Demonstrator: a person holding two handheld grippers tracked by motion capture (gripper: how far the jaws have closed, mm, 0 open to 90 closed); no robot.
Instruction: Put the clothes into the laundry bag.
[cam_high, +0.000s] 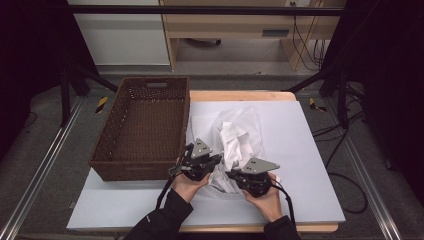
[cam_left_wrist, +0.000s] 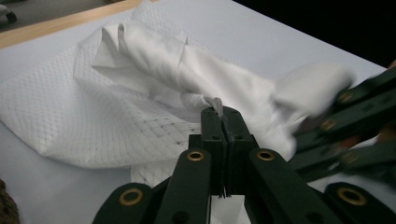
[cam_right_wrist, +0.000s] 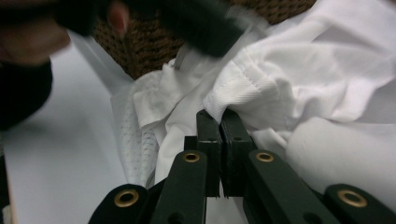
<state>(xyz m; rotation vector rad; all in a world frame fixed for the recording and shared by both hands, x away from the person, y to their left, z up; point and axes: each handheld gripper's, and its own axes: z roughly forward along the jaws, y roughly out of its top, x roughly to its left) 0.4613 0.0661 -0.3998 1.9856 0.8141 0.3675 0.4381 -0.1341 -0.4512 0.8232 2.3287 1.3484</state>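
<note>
The left claw (cam_left_wrist: 219, 114) is clenching a small twist of the white cloth (cam_left_wrist: 224, 79), its jaws pressed flat together with a bit of fabric poking out at the tips. The right claw (cam_right_wrist: 219, 116) is likewise clamping a stitched hem of the same cloth (cam_right_wrist: 299, 70), jaws meeting with the seam pinched between them. In the high view the left claw (cam_high: 214, 161) and the right claw (cam_high: 231, 175) are sitting close together at the near edge of the crumpled cloth (cam_high: 235, 137), each one gripped in a hand (cam_high: 187, 185) coming up from the near side, with dark sleeves showing. The cloth is lying in a bunched heap near the middle of the counter (cam_high: 300, 165), partly on a thinner, quilted white sheet (cam_left_wrist: 60, 116) that is spreading out flat beneath and beyond it. Just left of the cloth and the left claw, a brown woven basket (cam_high: 145, 125) is standing on the counter, its near right corner close to the left hand. The counter is wearing a pale covering, with a wooden edge (cam_high: 240, 95) showing along the far side. In the right gripper view the basket's weave is showing behind the cloth, and the other claw is a dark blur above.
</note>
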